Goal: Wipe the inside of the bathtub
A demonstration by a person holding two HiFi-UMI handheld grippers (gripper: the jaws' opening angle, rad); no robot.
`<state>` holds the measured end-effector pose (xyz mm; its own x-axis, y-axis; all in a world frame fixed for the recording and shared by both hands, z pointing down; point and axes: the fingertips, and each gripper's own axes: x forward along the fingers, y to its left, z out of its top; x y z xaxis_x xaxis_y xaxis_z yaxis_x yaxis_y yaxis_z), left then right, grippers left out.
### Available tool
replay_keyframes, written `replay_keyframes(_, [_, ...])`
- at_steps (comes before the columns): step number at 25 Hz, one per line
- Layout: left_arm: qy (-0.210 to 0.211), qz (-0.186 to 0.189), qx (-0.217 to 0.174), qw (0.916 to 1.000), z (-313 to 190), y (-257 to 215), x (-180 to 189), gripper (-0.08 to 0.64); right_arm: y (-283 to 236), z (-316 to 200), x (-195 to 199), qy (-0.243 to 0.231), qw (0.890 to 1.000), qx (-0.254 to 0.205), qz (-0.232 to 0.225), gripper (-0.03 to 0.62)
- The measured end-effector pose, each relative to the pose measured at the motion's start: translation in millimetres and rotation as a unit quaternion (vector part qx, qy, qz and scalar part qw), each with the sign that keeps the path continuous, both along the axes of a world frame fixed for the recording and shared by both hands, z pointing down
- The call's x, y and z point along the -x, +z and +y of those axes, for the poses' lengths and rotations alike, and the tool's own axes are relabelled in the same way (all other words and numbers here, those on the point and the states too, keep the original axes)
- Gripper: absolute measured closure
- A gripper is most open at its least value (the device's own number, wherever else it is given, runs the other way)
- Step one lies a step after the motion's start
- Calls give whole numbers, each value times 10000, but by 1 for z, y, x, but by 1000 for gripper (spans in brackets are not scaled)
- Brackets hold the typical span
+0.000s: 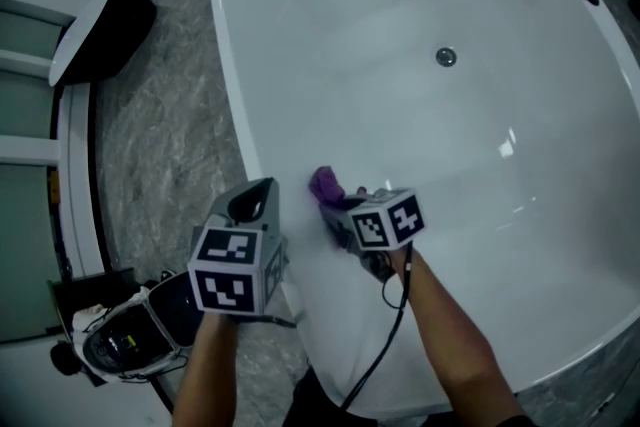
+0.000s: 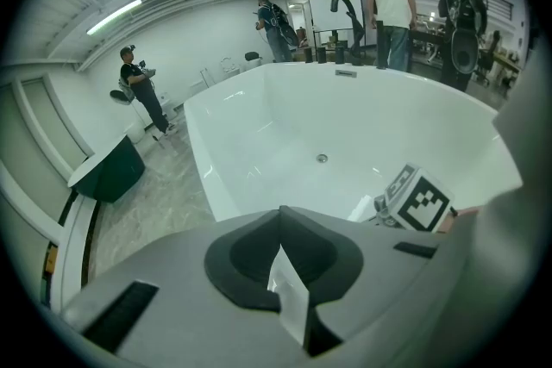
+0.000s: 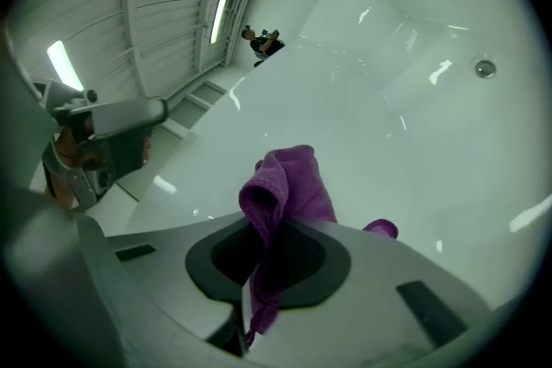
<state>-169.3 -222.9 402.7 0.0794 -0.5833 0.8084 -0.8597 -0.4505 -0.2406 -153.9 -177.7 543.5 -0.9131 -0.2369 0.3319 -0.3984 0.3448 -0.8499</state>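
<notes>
Purple cloth [image 3: 289, 185] stands bunched between the jaws of the right hand-held gripper [image 1: 335, 205], which are clamped on it, so that a fold rises above the jaw tips and a thin tail hangs down behind them. A dark cable [image 1: 392, 340] runs back from this hand-held gripper along the person's forearm. Just to its left, the left hand-held gripper [image 2: 280, 258] has its jaws drawn together with nothing between them; in the head view it sits over the near-left rim of the white bathtub [image 1: 400, 25], close beside the right one but apart from it. The cloth is inside the bathtub, low on the sloping inner wall just past that rim; whether it presses on the wall I cannot tell. Farther along the tub's bottom lies the round metal drain [image 1: 446, 57], well apart from the cloth. Grey marbled floor [image 1: 170, 135] runs along the tub's left side. Beyond the far rim stands a dark curved tap [image 2: 347, 11], and behind it several people [image 2: 392, 0] stand with their backs turned
</notes>
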Motion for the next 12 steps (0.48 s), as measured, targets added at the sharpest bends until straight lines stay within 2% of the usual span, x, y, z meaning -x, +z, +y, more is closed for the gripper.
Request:
replay_keyframes(5, [-20, 6, -3, 10000, 4, -2, -3, 554, -59, 26, 9, -182, 9988, -236, -396, 565])
replay_keyframes(7, [4, -22, 1, 10000, 6, 0, -5, 554, -56, 33, 10, -143, 9990, -185, -374, 565])
replay_keyframes(12, [120, -143, -14, 9998, 8, 4, -15, 554, -12, 29, -3, 60, 9999, 10, -151, 565])
